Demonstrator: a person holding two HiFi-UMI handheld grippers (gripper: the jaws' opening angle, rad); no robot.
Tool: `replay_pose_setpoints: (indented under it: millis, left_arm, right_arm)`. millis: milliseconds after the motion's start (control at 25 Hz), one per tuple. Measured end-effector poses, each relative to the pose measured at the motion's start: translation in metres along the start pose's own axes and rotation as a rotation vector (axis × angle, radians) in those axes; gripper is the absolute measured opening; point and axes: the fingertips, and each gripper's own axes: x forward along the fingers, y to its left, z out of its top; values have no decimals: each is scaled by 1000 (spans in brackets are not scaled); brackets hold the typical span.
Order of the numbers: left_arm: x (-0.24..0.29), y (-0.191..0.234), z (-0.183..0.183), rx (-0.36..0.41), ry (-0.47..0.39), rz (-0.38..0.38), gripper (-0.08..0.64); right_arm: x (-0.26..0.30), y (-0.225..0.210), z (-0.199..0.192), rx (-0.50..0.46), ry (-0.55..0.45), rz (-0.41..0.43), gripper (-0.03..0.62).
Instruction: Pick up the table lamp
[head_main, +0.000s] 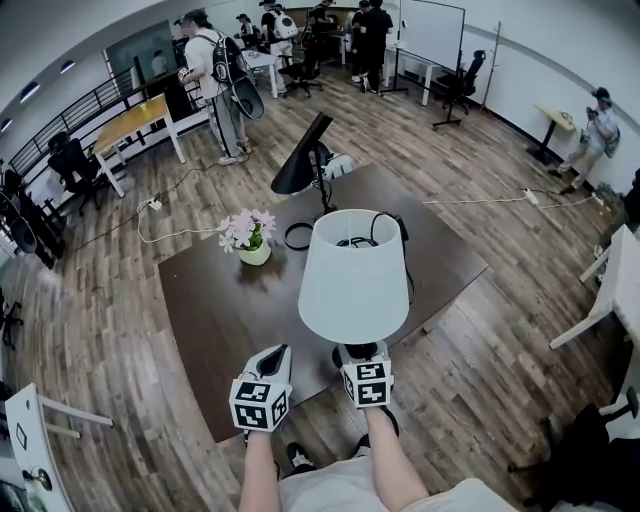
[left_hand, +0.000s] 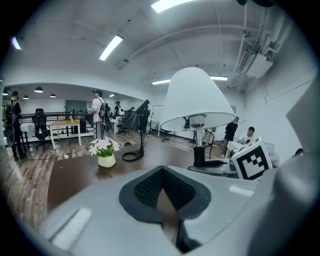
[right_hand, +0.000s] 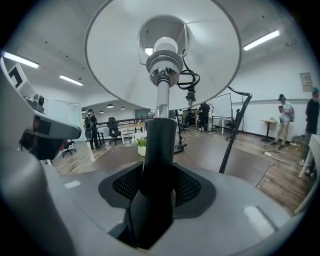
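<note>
The table lamp's white shade (head_main: 353, 272) stands over the near edge of the dark table (head_main: 215, 320). My right gripper (head_main: 362, 354) is under the shade. In the right gripper view this gripper (right_hand: 157, 186) is shut on the lamp's black stem (right_hand: 160, 145), with the shade's (right_hand: 115, 65) underside and bulb above. My left gripper (head_main: 277, 354) hangs just left of the lamp, apart from it. In its own view the left gripper (left_hand: 161, 175) is shut with nothing in it, and the lamp (left_hand: 196, 97) rises to its right. Whether the lamp's base touches the table is hidden.
A small pot of pale flowers (head_main: 252, 243) stands left of the lamp. Behind it are a black desk lamp (head_main: 303, 160) and a coiled black cable (head_main: 298, 236). Several people stand far back in the room, with wooden floor all around the table.
</note>
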Motion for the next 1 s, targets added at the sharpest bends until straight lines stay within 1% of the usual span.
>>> replay_pose_setpoints:
  millis: [80,200,360,600,840,1000]
  left_arm:
    - [-6,13,-1,-4,8,-2,2]
    - [-12,29,-5,-9,19,-2,2]
    - [-17,35,-6,-17,4,-23,2]
    - [-32,43,-13,-9,-9,-62,2]
    - [-43,54,-36,-20,0,-94,2]
    - [-47,59,-40,-10,-6,-115,2]
  right_arm:
    - [-3,6,7,5,-10,-23,206]
    - [-8,16,15,14,-21,-35,207]
    - [-12,24,16,5,-21,-55,207]
    - [-19,36,8,-4,-19,-134,207]
    - [-26,57,-8,15,-27,-164,207]
    - [-23,68,-8,11,-30,-165,207]
